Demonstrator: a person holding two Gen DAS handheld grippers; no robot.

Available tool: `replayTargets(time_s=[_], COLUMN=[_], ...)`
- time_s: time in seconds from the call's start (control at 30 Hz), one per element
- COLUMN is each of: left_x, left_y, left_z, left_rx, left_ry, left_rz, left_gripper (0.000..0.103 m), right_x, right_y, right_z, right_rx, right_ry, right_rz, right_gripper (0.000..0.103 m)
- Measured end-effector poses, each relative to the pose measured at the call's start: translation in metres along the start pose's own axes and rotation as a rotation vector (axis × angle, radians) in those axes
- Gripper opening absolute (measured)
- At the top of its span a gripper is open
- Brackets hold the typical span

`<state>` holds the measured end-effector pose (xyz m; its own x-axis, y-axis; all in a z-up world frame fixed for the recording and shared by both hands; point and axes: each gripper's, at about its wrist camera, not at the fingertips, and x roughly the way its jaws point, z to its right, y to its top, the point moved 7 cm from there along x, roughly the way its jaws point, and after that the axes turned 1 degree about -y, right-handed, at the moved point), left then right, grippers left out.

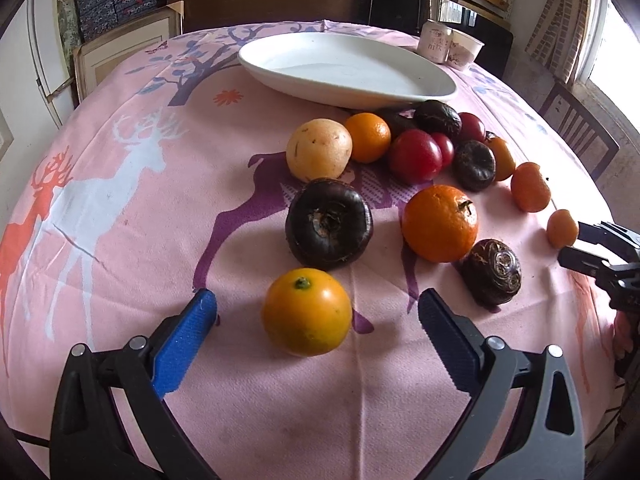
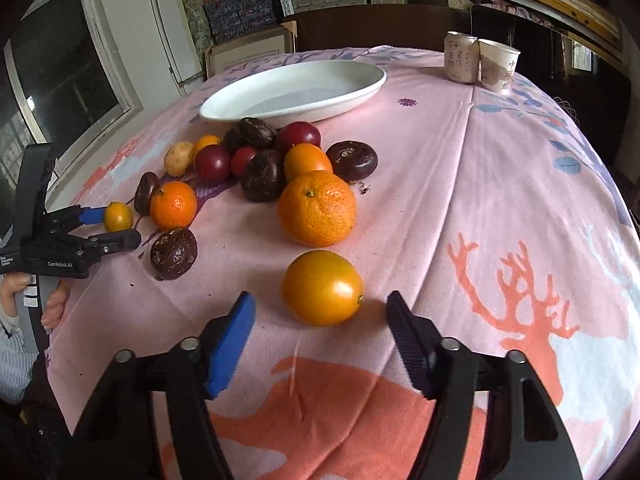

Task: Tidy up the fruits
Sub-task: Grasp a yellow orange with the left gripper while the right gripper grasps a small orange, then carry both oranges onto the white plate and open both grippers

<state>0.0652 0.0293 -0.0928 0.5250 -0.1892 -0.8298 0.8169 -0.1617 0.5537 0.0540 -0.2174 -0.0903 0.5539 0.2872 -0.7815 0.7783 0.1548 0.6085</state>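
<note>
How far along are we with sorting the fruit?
Nothing is done: the white plate holds no fruit. In hand: the left gripper and right gripper each straddle a small orange fruit, pads not touching. Left: all the fruit lying on the pink tablecloth.

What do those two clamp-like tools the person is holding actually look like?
Both are black, pincer-shaped frames with silver pivot rivets. On each, the left tool and the right tool, one finger wears a bright blue ribbed pad, the other a dark one. White lettering marks the left tool's body. A light ribbed cuff shows beneath it.
</note>
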Motion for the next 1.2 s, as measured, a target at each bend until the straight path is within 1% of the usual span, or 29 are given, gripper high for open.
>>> replayTargets(time_s=[0.03, 0.07, 0.1, 0.13, 0.17, 0.2, 0.27, 0.3, 0.43, 0.5, 0.6, 0.67, 0.73, 0.8, 0.9, 1.0, 1.07, 1.13, 1.2], left_x=[0.0, -0.001, -0.002, -0.003, -0.004, -0.004, -0.006, -0.007, -0.011, -0.015, -0.024, -0.032, -0.037, -0.035, -0.017, 0.01, 0.029, 0.044, 0.055], left_y=[0.0, 0.0, 0.0, 0.001, 0.001, 0.001, 0.002, 0.002, -0.002, -0.005, 0.007, 0.03, 0.061, 0.093, 0.136, 0.165, 0.176, 0.179, 0.178], left_z=[0.001, 0.003, 0.004, 0.005, 0.005, 0.006, 0.005, 0.003, 0.0, -0.002, -0.001, 0.003, 0.009, 0.016, 0.023, 0.018, 0.011, 0.004, 0.0], left_rx=[0.008, 0.016, 0.025, 0.034, 0.041, 0.046, 0.042, 0.037, 0.02, 0.009, 0.006, 0.009, 0.014, 0.017, 0.014, -0.013, -0.04, -0.05, -0.048], left_ry=[-0.001, 0.001, 0.006, 0.013, 0.02, 0.024, 0.021, 0.023, -0.012, -0.019, -0.031, -0.031, -0.041, -0.041, -0.023, -0.005, -0.004, -0.003, 0.004], left_rz=[0.001, 0.005, 0.012, 0.016, 0.019, 0.02, 0.028, 0.031, 0.041, 0.052, 0.084, 0.124, 0.171, 0.208, 0.23, 0.212, 0.183, 0.154, 0.142], left_gripper=[0.095, 0.085, 0.08, 0.069, 0.062, 0.059, 0.043, 0.037, 0.036, 0.036, 0.036, 0.036, 0.036, 0.036, 0.036, 0.036, 0.036, 0.036, 0.036], right_x=[0.001, 0.002, 0.004, 0.003, 0.003, 0.003, 0.003, 0.003, 0.001, -0.001, -0.013, -0.026, -0.039, -0.042, -0.02, 0.026, 0.053, 0.071, 0.083], right_y=[0.003, 0.004, 0.004, 0.005, 0.005, 0.005, 0.005, 0.004, 0.002, 0.001, 0.009, 0.032, 0.065, 0.101, 0.149, 0.183, 0.194, 0.201, 0.2], right_z=[-0.001, 0.0, 0.0, 0.001, 0.001, 0.003, 0.004, 0.003, 0.001, 0.002, 0.0, -0.002, -0.006, -0.009, -0.013, -0.015, -0.015, -0.015, -0.016], right_rx=[0.0, 0.0, 0.001, 0.002, 0.003, 0.005, 0.009, 0.007, -0.001, 0.012, 0.028, 0.039, 0.036, 0.047, 0.073, 0.093, 0.091, 0.091, 0.092], right_ry=[-0.006, -0.009, -0.011, -0.017, -0.029, -0.042, -0.043, -0.029, -0.039, -0.023, 0.008, 0.013, 0.017, 0.034, 0.046, 0.058, 0.046, 0.047, 0.065], right_rz=[0.002, -0.001, -0.005, -0.003, -0.002, 0.0, 0.003, 0.005, 0.009, 0.016, 0.066, 0.126, 0.199, 0.25, 0.272, 0.222, 0.187, 0.165, 0.152], right_gripper=[0.061, 0.061, 0.059, 0.058, 0.053, 0.049, 0.046, 0.039, 0.039, 0.039, 0.039, 0.039, 0.039, 0.039, 0.039, 0.039, 0.039, 0.039, 0.04])
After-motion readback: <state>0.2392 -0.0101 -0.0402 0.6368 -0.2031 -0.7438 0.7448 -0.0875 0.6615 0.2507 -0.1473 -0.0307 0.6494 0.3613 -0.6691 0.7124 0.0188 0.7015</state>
